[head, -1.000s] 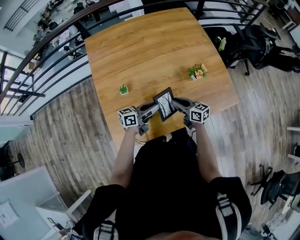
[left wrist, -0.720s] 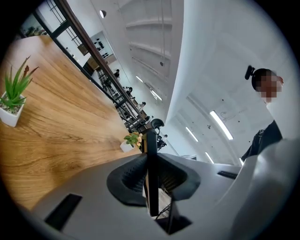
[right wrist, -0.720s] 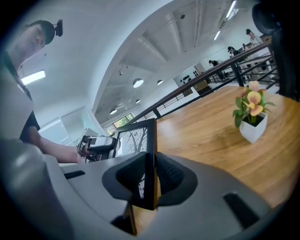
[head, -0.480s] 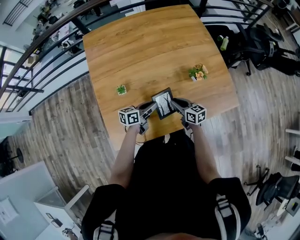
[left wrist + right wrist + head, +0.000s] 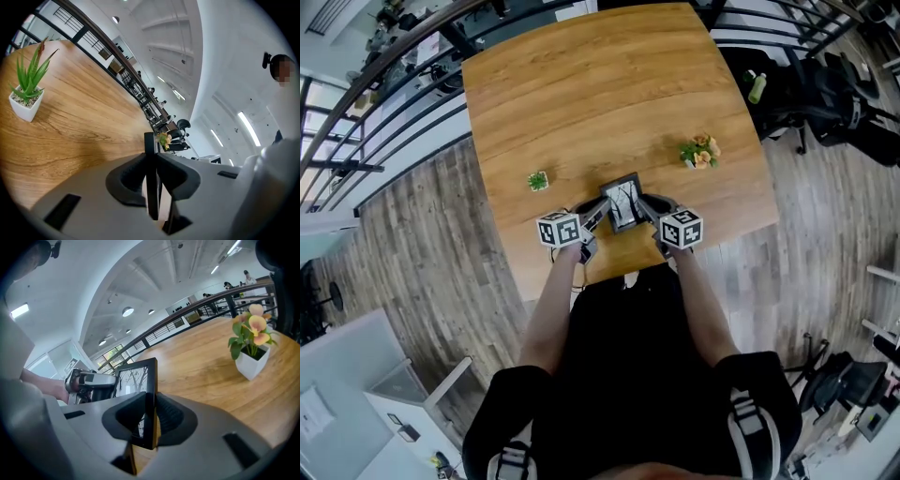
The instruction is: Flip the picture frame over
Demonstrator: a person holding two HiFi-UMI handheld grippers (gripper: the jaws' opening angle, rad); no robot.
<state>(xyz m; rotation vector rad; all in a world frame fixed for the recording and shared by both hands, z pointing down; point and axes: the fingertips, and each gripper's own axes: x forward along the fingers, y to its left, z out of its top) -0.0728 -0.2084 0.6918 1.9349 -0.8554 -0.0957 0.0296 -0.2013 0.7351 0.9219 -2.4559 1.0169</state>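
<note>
Frame (image 5: 624,202) is held picture side up between left gripper (image 5: 598,217) and right gripper (image 5: 649,212), one at each side edge, over the table (image 5: 600,94) near its front edge. Green plant (image 5: 538,180) stands to the left and flowering plant (image 5: 699,153) to the right, both apart from the frame.

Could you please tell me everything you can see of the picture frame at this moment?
The frame is small and rectangular, with a thin black border around a black-and-white picture of bare trees. It is tilted over the near edge of the table, picture side showing from above. The left gripper is shut on its left edge, the right gripper on its right. Whether it touches the table is unclear.
</note>
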